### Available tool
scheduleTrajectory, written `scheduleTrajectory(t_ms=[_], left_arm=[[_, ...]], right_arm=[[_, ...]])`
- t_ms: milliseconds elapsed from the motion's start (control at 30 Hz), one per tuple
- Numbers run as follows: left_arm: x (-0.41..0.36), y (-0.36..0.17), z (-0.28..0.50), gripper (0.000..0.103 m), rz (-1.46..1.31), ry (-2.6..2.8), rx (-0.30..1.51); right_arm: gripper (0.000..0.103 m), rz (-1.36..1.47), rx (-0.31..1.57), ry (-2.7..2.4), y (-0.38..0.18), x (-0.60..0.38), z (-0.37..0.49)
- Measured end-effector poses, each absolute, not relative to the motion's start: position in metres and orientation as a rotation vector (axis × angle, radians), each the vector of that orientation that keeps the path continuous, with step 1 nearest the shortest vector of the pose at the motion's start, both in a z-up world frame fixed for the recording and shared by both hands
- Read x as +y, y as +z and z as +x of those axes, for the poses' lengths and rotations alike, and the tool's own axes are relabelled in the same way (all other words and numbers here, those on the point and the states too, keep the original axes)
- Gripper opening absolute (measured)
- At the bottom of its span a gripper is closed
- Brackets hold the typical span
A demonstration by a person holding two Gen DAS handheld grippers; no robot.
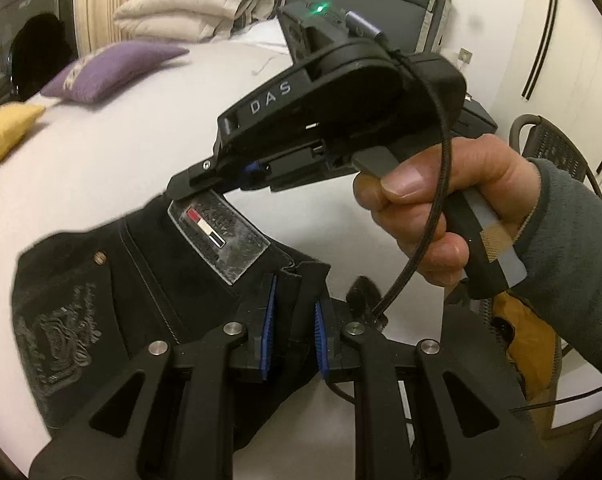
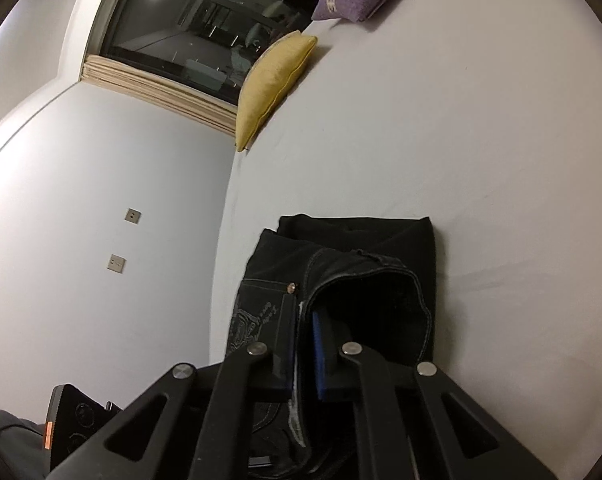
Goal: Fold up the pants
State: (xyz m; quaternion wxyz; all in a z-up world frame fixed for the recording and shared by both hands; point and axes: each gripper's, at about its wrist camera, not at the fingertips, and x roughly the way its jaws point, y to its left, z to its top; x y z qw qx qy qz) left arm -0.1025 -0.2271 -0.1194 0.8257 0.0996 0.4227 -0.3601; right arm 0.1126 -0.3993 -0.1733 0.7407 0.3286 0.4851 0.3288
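With the left gripper (image 1: 295,316) and right gripper (image 2: 303,344) each clamped on the waistband of the black jeans (image 2: 357,264) part-folded on the bed (image 2: 461,140), carry both edges level and drop them square.

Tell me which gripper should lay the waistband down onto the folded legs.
Either, probably together. The right gripper pinches the waistband at the leather patch, and the left gripper pinches a belt loop on the pants. Right sits nearer the middle, so likely leads.
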Motion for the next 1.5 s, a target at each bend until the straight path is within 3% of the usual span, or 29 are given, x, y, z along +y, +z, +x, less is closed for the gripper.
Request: scheduleTrajectory(t_ms=[200, 267, 333, 400, 667, 867, 900, 1000, 1100, 1167, 1233, 1333, 1367, 1433, 1500], left_arm=[[-0.227, -0.166, -0.095, 0.018, 0.199, -0.775, 1.006], [-0.223, -0.155, -0.098, 0.028, 0.174, -0.796, 1.003], [-0.216, -0.139, -0.105, 0.063, 0.126, -0.829, 0.999], [-0.204, -0.124, -0.116, 0.064, 0.072, -0.873, 0.999], [-0.101, -0.097, -0.11, 0.064, -0.085, -0.79, 0.903], [-0.045, -0.145, -0.065, 0.064, -0.14, -0.634, 0.981], [-0.041, -0.16, -0.06, 0.064, -0.158, -0.627, 1.021], [-0.031, -0.184, -0.061, 0.064, -0.189, -0.628, 1.034], [-0.025, -0.173, -0.066, 0.064, -0.175, -0.599, 1.034], [-0.019, -0.153, -0.072, 0.064, -0.143, -0.576, 0.98], [-0.023, -0.136, -0.076, 0.064, -0.112, -0.556, 0.944], [-0.028, -0.143, -0.061, 0.064, -0.051, -0.505, 0.981], [-0.029, -0.15, -0.057, 0.064, -0.049, -0.489, 1.001], [-0.024, -0.174, -0.041, 0.065, -0.072, -0.418, 1.082], [-0.02, -0.191, -0.032, 0.067, -0.127, -0.398, 1.16]], right_arm=[[0.016, 0.819, 1.173, 0.621, -0.234, -0.411, 0.117], [0.025, 0.832, 1.143, 0.625, -0.23, -0.416, 0.111], [0.039, 0.824, 1.12, 0.607, -0.22, -0.423, 0.109], [0.049, 0.819, 1.092, 0.555, -0.208, -0.434, 0.108], [0.051, 0.762, 0.996, 0.659, -0.152, -0.411, 0.073], [0.05, 0.744, 1.138, 0.691, -0.2, -0.372, 0.047], [0.043, 0.719, 1.161, 0.681, -0.212, -0.368, 0.043], [0.0, 0.738, 1.145, 0.631, -0.227, -0.382, 0.039], [0.0, 0.659, 1.156, 0.571, -0.21, -0.386, 0.036], [0.009, 0.602, 1.142, 0.547, -0.187, -0.383, 0.04], [0.026, 0.616, 1.077, 0.586, -0.164, -0.376, 0.049], [0.041, 0.606, 0.996, 0.661, -0.139, -0.351, 0.076], [0.045, 0.594, 0.996, 0.674, -0.138, -0.337, 0.093], [0.062, 0.596, 1.039, 0.653, -0.154, -0.325, 0.122], [0.063, 0.573, 1.137, 0.57, -0.19, -0.321, 0.145]])
